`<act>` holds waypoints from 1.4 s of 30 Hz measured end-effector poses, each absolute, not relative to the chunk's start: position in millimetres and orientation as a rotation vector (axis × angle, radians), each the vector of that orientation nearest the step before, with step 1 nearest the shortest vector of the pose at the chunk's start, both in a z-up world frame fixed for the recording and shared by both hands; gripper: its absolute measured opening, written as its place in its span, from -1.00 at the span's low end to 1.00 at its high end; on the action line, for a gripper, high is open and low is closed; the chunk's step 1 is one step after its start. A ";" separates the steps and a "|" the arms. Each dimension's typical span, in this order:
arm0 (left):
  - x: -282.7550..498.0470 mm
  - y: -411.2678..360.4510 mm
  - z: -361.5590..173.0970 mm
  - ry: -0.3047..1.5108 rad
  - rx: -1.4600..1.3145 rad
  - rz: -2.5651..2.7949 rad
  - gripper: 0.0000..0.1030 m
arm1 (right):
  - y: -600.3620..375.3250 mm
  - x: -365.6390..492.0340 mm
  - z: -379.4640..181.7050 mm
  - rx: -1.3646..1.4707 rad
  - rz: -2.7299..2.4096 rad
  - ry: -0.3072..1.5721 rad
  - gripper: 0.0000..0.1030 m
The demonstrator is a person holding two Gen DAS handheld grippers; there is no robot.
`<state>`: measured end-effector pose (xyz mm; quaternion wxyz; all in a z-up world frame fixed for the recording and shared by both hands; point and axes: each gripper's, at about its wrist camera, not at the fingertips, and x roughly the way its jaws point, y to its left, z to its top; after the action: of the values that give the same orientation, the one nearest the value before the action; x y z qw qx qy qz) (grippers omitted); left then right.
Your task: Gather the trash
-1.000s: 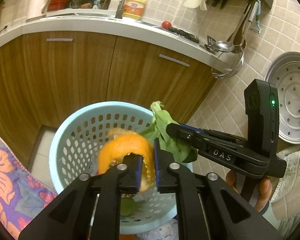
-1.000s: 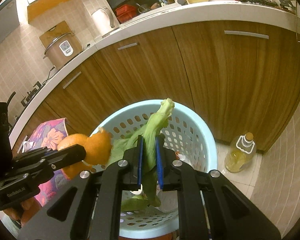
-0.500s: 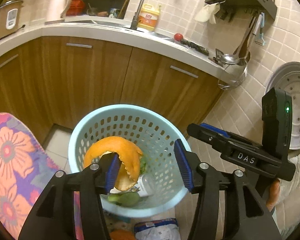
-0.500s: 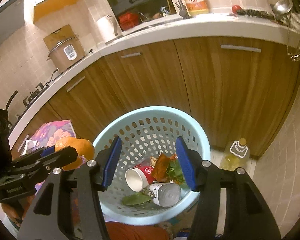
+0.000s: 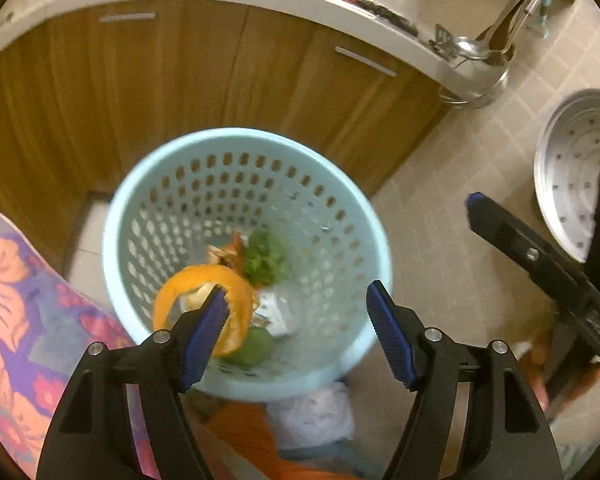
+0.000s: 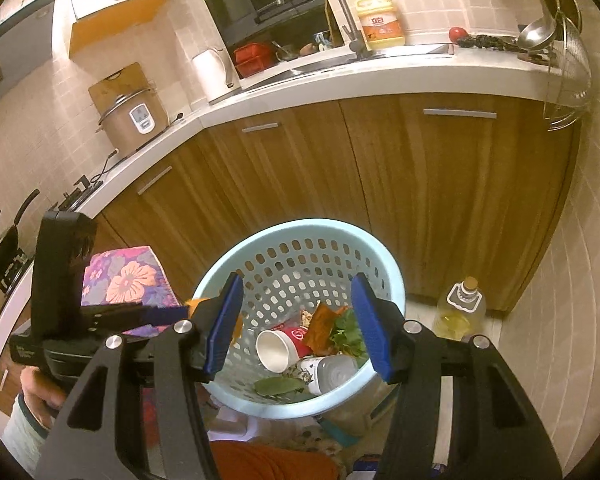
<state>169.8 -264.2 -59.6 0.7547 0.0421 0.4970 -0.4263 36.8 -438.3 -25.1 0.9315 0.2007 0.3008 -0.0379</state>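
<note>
Tiled kitchen floor, wooden cabinets (image 6: 440, 184) at twelve o'clock. Pale blue perforated basket (image 5: 332, 184) centred below both tools. Inside: red paper cup (image 6: 284, 344), white cup (image 6: 332, 368), leafy greens (image 5: 266, 260), green leaf (image 6: 276, 386). Orange peel (image 5: 204, 288) over basket, against one pad of left gripper (image 5: 296, 320); jaws opening, peel not clamped. Right gripper (image 6: 296, 320) spread apart, empty. Judged: drop nearly finished. Oil bottle (image 6: 460, 312) at three o'clock; remaining trash not visible.
</note>
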 end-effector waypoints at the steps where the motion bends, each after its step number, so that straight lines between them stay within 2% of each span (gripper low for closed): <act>1: 169.7 -261.4 -59.6 1.109 0.071 -0.951 0.36 | -438.4 36.5 -24.8 0.412 -0.076 0.616 0.02; 7: 171.6 -250.8 -55.0 1.121 -0.002 -0.949 0.36 | -433.0 32.4 -19.3 0.407 -0.064 0.601 0.02; 14: 128.8 -226.4 -18.3 0.847 -0.009 -0.783 0.37 | -416.1 23.1 -11.5 0.338 -0.078 0.577 0.02; 20: 87.6 -198.4 -1.5 0.661 -0.013 -0.583 0.53 | -398.4 9.4 -9.2 0.261 -0.131 0.550 0.02; 26: 61.9 -188.2 -6.5 0.538 0.053 -0.424 0.55 | -385.8 -9.2 -12.5 0.206 -0.189 0.511 0.23; 42: 49.2 -175.5 -10.9 0.477 0.038 -0.373 0.66 | -364.1 -15.6 -19.5 0.121 -0.233 0.523 0.29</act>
<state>49.2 -175.5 -10.9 0.9544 0.0187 0.2347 -0.1835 -15.6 -364.1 -19.5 0.9575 0.0594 0.2579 -0.1147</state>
